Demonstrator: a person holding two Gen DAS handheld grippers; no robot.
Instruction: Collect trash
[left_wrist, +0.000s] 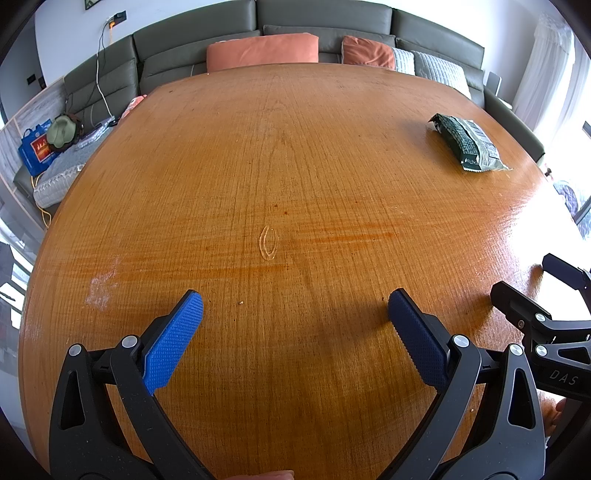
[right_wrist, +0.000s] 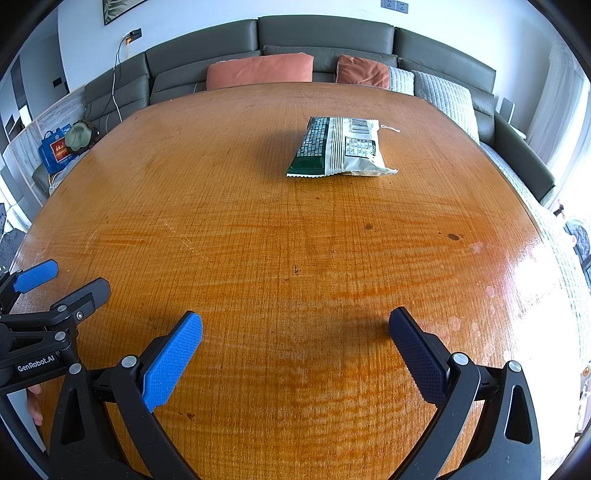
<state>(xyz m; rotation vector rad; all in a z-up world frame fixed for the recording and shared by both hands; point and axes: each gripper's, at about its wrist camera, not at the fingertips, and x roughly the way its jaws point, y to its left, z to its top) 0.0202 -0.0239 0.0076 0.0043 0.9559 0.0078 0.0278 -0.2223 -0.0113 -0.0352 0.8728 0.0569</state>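
Note:
A green and white snack bag lies flat on the wooden table, far ahead of my right gripper. That gripper is open, with nothing between its blue pads. In the left wrist view the same snack bag lies at the far right of the table. My left gripper is open and empty above the near part of the table. A small loop of clear string or rubber band lies ahead of it. The two grippers hang side by side; the right gripper shows at the left view's right edge.
A thin white string lies just behind the bag. A grey sofa with orange cushions and grey pillows runs behind the table. A blue shopping bag and a green hat sit at the far left.

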